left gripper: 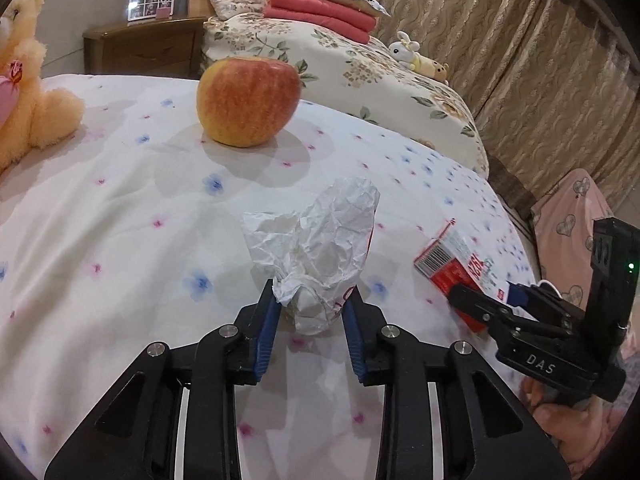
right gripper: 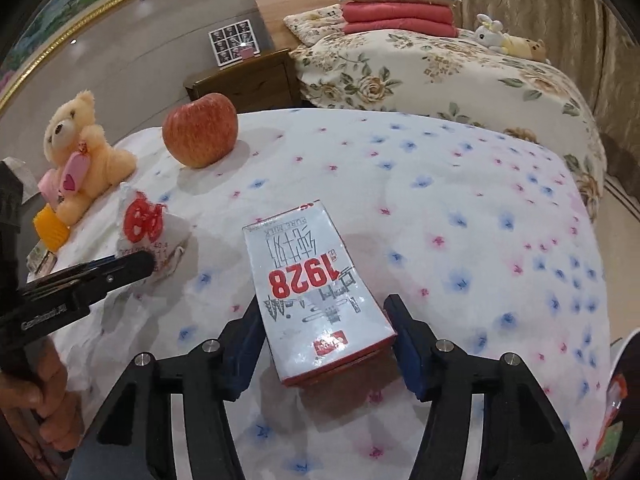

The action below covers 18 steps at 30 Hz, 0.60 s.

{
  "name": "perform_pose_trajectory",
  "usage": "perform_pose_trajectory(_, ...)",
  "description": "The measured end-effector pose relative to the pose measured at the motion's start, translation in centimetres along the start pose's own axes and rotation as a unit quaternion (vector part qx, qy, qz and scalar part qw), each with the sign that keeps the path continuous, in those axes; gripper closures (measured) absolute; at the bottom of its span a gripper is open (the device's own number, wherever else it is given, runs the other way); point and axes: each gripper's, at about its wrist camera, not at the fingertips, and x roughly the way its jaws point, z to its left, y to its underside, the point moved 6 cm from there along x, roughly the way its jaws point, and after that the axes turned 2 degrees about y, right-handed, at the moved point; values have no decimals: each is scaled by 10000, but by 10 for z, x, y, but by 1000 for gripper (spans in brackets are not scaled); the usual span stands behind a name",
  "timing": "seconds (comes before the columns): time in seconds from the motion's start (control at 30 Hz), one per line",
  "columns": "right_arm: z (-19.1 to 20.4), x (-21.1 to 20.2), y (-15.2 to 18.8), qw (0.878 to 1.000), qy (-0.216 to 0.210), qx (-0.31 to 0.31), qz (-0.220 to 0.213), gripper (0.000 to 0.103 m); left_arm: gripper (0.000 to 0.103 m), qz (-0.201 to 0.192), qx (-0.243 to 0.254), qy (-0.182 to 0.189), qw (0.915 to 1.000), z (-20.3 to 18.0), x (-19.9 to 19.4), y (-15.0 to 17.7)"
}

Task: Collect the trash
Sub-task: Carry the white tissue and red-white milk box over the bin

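A crumpled white paper wrapper with red print lies on the flowered bedspread. My left gripper is shut on its near end, both blue pads pressing the paper. To its right lies a flat white and red milk carton marked 1928. My right gripper straddles the carton's near end, and its pads touch both side edges. In the right wrist view the wrapper shows its red print, with a left finger in front of it.
A red and yellow apple stands farther back on the bedspread. A peach teddy bear sits at the left edge. Beyond are a second bed with folded red blankets, a wooden nightstand and curtains.
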Motion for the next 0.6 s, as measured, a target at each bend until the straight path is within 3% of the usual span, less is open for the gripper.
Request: perform_pose_trajectory(0.6, -44, -65, 43, 9932, 66, 1058, -475, 46, 75, 213, 401, 523, 9976, -74, -13, 38)
